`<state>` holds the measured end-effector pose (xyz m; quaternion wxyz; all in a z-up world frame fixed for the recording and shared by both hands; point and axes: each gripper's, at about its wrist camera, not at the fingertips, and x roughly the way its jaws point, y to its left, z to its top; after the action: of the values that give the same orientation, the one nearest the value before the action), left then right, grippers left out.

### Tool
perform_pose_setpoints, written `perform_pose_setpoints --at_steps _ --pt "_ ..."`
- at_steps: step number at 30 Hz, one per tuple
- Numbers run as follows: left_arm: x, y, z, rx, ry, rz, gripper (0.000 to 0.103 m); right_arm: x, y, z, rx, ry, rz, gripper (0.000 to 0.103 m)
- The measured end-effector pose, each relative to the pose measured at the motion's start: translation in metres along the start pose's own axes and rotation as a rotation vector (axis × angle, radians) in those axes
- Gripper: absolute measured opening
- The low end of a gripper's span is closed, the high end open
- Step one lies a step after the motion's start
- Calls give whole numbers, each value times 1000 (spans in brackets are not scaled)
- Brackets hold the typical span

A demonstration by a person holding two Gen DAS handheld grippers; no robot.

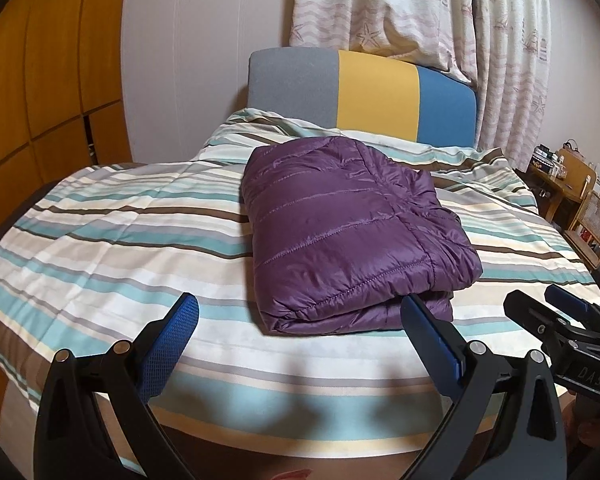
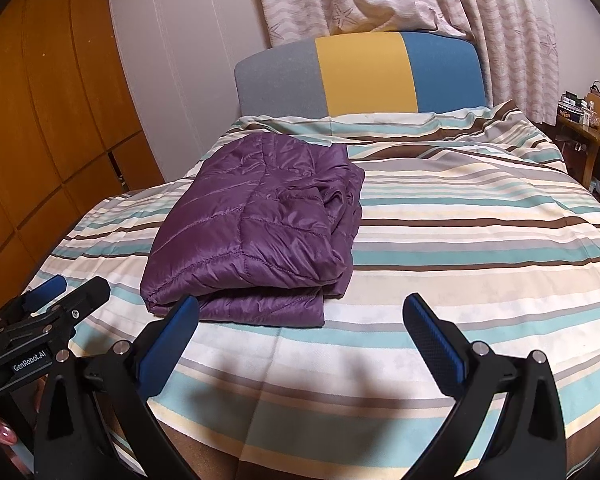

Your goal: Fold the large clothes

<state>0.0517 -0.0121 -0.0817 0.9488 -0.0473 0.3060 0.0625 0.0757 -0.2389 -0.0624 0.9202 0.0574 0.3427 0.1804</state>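
A purple quilted jacket (image 1: 352, 232) lies folded into a thick rectangular bundle on the striped bedspread (image 1: 100, 240), towards the near edge of the bed and roughly midway across it. Its near edge shows stacked layers, and a looser fold of fabric bunches along its right side. The left gripper (image 1: 300, 312) hovers just off the near edge of the bed with its blue-padded fingers (image 1: 172, 340) spread wide and holding nothing; its right finger sits in front of the jacket's near right corner, though contact cannot be judged. The right gripper (image 2: 300, 312) hovers beside it to the right, its fingers likewise wide apart and empty, the left one in front of the jacket's near edge. At the far end stands a headboard (image 1: 372, 92) in grey, yellow and blue panels, with a patterned curtain (image 1: 420, 12) behind it. Wooden cabinets (image 1: 40, 80) line the left wall, and a wooden desk (image 1: 568, 184) stands at the far right
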Motion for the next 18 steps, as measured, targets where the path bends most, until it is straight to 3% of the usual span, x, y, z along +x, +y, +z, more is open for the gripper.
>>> perform_pose_setpoints --at_steps 18 --pt "1 -4 -4 2 2 3 100 0 0 -1 6 6 4 101"
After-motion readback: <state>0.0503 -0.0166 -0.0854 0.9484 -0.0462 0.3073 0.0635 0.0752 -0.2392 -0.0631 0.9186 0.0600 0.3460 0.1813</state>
